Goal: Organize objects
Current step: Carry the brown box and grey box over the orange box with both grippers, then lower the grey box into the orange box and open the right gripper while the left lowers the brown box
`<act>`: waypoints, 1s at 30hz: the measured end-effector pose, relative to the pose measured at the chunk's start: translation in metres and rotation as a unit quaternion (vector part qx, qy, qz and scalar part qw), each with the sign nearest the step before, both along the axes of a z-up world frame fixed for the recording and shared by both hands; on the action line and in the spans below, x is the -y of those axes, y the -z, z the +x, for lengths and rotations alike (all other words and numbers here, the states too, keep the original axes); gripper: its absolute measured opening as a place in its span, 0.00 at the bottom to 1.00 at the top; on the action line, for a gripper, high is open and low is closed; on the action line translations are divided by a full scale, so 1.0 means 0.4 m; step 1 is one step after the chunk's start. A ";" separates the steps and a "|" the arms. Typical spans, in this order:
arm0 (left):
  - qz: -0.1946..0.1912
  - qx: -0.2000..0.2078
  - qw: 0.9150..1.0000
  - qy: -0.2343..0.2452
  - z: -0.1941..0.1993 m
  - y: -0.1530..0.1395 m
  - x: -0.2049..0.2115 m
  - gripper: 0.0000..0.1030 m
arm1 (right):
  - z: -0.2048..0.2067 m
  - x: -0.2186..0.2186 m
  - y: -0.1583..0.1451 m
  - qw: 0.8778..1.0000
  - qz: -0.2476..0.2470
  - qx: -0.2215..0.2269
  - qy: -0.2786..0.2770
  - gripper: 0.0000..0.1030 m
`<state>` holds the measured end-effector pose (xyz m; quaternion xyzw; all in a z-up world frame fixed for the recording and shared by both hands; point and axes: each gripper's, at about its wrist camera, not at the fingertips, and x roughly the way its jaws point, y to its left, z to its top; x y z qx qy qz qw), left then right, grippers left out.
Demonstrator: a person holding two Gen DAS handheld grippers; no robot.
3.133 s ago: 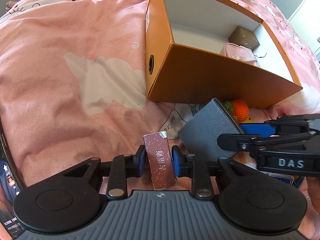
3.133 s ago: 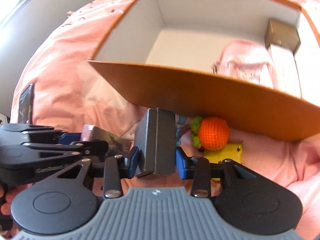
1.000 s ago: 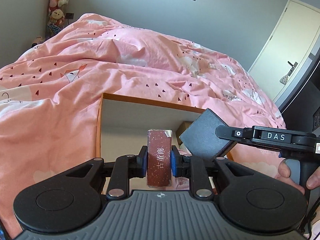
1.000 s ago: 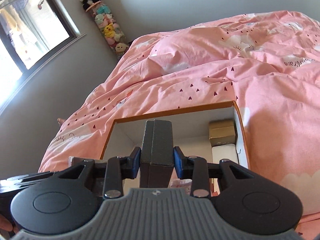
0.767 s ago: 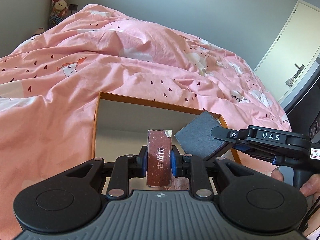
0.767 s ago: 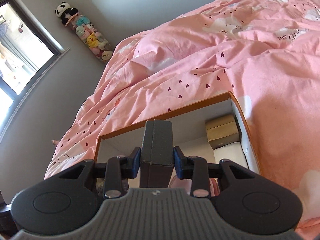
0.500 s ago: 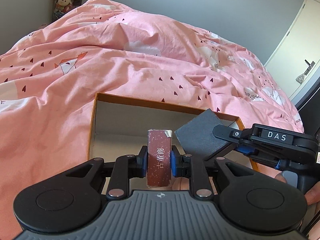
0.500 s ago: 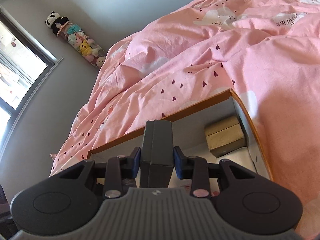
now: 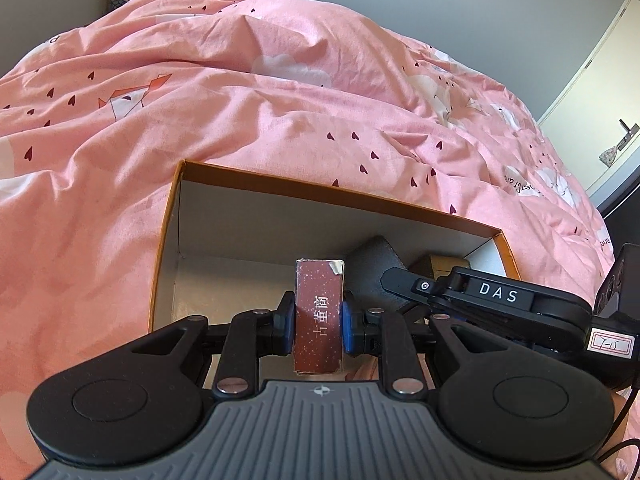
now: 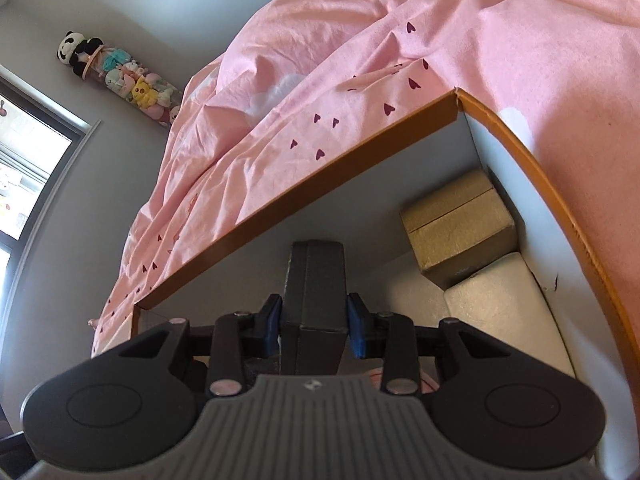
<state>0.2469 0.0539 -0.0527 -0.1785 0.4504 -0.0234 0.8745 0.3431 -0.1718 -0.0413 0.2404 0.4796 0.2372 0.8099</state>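
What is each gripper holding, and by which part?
Left gripper: the dark red box, clamped across its narrow sides. Right gripper: the grey case, clamped across its two broad faces.

Left gripper [image 9: 319, 322] holding a maroon box [image 9: 319, 316] over the orange box [image 9: 168, 220]

Its blue pads are pressing the maroon box's sides above the white interior. The right gripper [image 9: 394, 280], marked DAS, is reaching in beside it, gripping a dark grey case [image 9: 376, 264]; pink bedding [image 9: 280, 112] is lying all around.

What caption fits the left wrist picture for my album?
Left gripper carries a small dark red box over the orange cardboard box on a pink bedspread.
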 end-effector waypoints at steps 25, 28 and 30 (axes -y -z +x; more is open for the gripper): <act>-0.058 -0.016 0.998 -0.031 0.024 0.074 0.032 0.24 | -0.045 -0.022 -0.061 0.968 -0.208 0.102 -0.101 0.44; -0.049 -0.009 0.998 -0.033 0.026 0.076 0.043 0.24 | -0.053 -0.014 -0.058 0.967 -0.211 0.100 -0.099 0.44; -0.050 -0.007 0.998 -0.033 0.025 0.076 0.040 0.24 | -0.057 -0.010 -0.056 0.967 -0.214 0.098 -0.097 0.44</act>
